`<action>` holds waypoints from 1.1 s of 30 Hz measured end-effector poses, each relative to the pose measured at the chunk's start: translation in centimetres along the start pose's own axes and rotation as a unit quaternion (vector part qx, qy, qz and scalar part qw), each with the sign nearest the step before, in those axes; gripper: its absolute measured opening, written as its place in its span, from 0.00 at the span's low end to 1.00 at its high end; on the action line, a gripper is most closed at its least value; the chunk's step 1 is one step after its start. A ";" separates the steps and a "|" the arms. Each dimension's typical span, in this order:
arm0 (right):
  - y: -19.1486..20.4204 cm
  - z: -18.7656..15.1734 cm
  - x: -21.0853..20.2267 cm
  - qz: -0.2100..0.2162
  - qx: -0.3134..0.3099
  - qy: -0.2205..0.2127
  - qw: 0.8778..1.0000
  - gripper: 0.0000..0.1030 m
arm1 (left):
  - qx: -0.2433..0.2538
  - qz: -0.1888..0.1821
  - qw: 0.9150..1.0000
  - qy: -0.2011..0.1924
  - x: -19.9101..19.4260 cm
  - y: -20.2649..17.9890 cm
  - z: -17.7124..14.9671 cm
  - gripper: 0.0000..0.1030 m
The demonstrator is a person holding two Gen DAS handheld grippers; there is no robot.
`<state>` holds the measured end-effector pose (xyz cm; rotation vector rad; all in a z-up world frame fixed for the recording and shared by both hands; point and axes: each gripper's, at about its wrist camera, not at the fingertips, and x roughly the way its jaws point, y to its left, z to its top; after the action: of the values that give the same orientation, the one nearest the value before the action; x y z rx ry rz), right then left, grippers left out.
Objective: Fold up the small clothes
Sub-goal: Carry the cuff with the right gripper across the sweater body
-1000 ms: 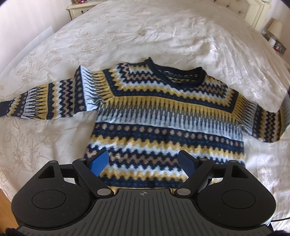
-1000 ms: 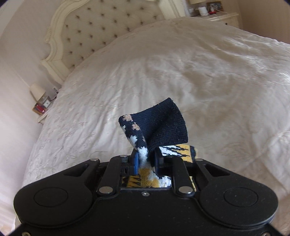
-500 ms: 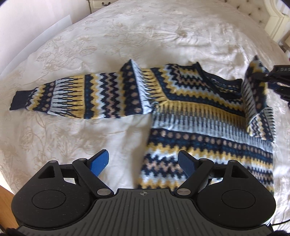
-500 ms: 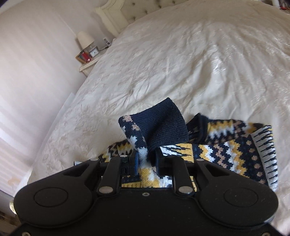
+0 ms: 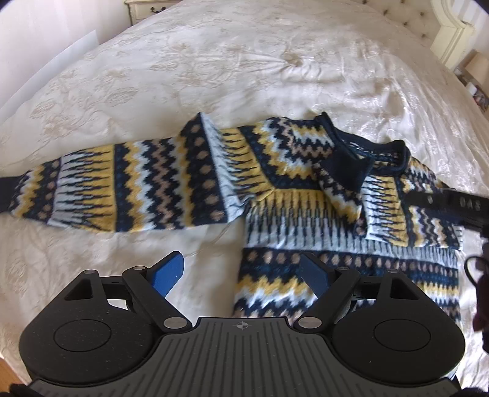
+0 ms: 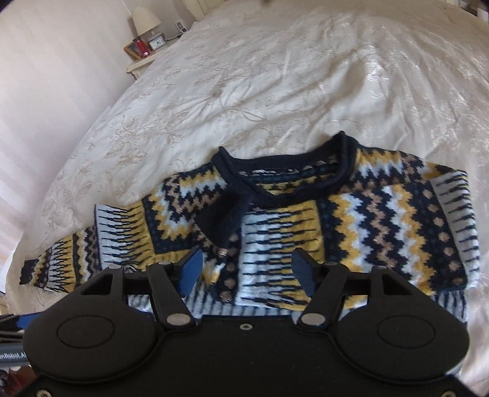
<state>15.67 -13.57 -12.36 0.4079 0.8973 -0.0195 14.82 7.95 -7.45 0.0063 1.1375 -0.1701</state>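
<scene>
— Between the blue pads of the right gripper (image 6: 246, 268), what is seen?

— Nothing is clamped. Its jaws have just been opening, and they are held apart above the folded-over sleeve (image 6: 305, 241), which is laid across the chest of the sweater (image 6: 397, 213) with its dark cuff (image 6: 218, 224) near the collar (image 6: 284, 189).

— And the left gripper (image 5: 241, 271)?

— It is held spread and empty, one pad over bare bedspread (image 5: 244, 61), the other over the sweater's hem. No cloth is touched by it.

— What is found around, and is anything in the way?

— A bedside table (image 6: 139, 62) with a lamp (image 6: 145, 18) and a clock (image 6: 156, 43) is seen by the wall. Nothing is laid on the knit except its own sleeve.

— How is the garment described?

— It is patterned in navy, yellow, white and tan zigzags, spread flat on the bed, with the other sleeve (image 5: 122, 186) stretched out sideways.
</scene>
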 end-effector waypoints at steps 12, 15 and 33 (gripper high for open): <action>-7.6 -3.0 -1.8 -0.051 0.080 0.018 0.995 0.70 | 0.084 -0.011 0.996 -0.004 5.7 -9.1 3.8 0.80; -8.7 -3.6 -1.4 -0.063 0.082 0.028 0.994 0.70 | 0.103 -0.009 0.995 -0.001 7.4 -11.4 4.4 0.80; -15.0 -2.5 1.2 -0.099 0.100 0.040 0.989 0.70 | 0.075 0.106 0.992 0.009 11.7 -8.4 4.6 0.78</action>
<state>11.77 -26.32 -19.70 0.5073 1.0163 -0.2799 22.56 -2.32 -15.40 0.2611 1.1319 -0.0659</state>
